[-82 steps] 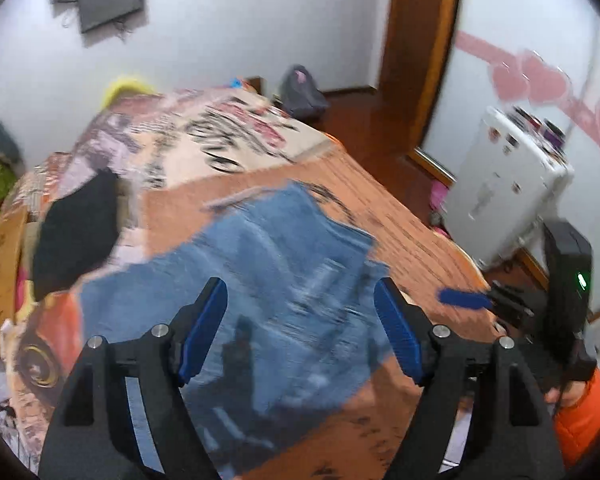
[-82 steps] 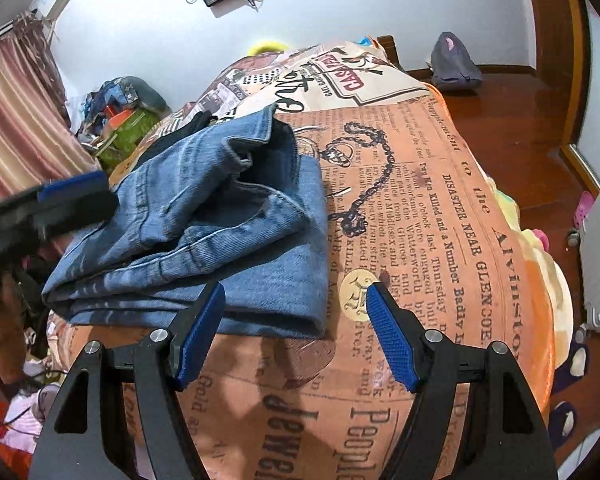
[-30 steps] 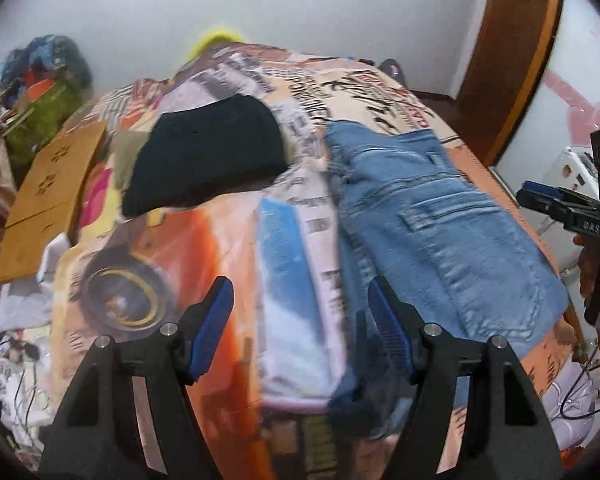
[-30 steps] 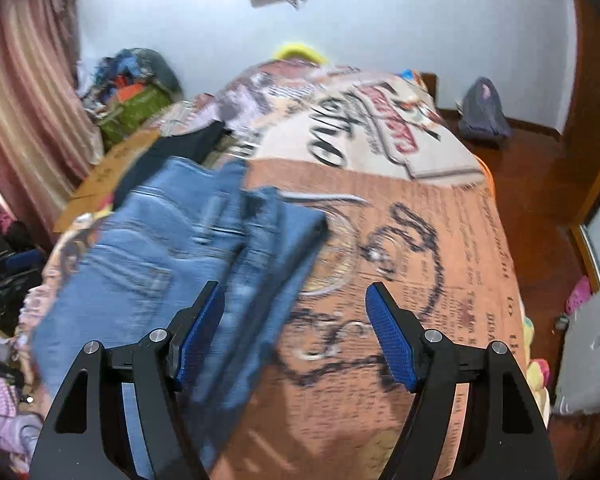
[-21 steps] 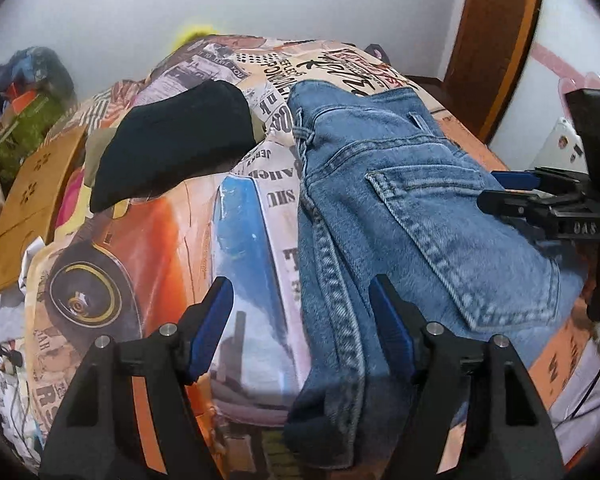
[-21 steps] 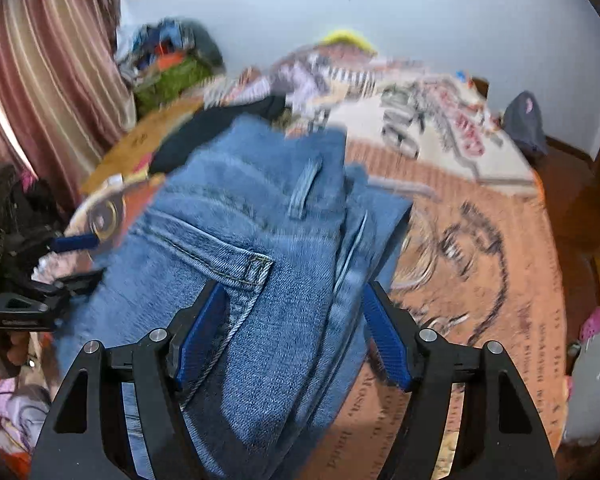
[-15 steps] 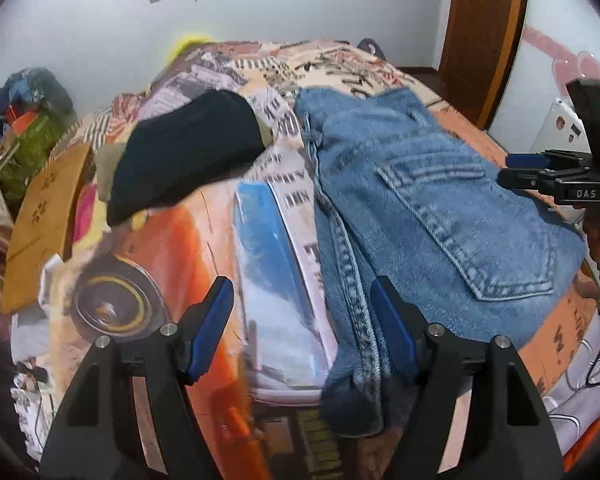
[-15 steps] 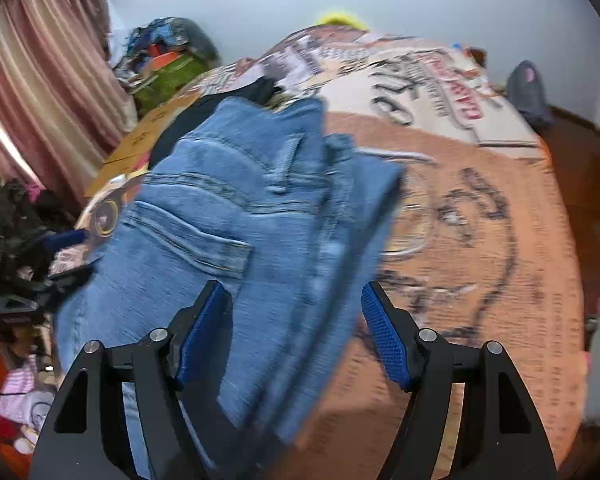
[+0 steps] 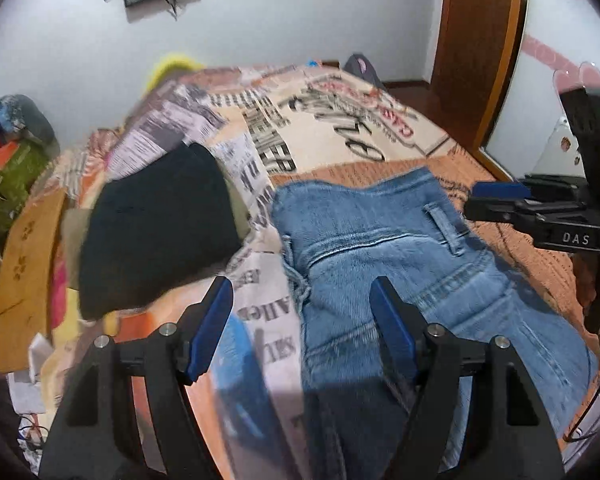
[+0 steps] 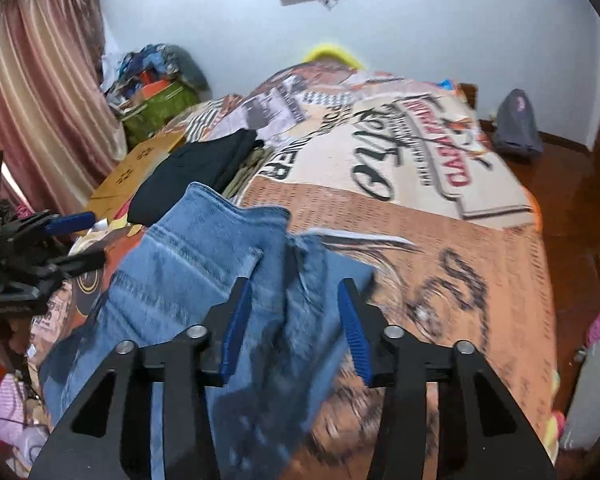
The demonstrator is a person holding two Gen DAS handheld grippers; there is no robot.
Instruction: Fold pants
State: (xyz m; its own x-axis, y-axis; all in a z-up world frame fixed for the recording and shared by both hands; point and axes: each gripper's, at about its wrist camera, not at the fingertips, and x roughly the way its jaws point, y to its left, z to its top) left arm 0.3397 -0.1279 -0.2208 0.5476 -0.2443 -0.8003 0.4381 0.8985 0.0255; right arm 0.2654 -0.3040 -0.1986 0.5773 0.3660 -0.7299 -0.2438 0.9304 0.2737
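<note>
Folded blue jeans lie on the printed bedspread, back pocket side up; they also show in the right wrist view. My left gripper is open and empty, hovering over the jeans' left edge. My right gripper is open but narrower than before, empty, above the jeans' right fold. The right gripper also shows at the right in the left wrist view, and the left gripper at the left in the right wrist view.
A folded black garment lies on the bed left of the jeans. A cardboard sheet lies at the bed's left edge. Piled clothes stand by the curtain. A grey bag sits on the wooden floor.
Both grippers have swung over the folded jeans. The right gripper's jaws have narrowed. The jeans lie where they were.
</note>
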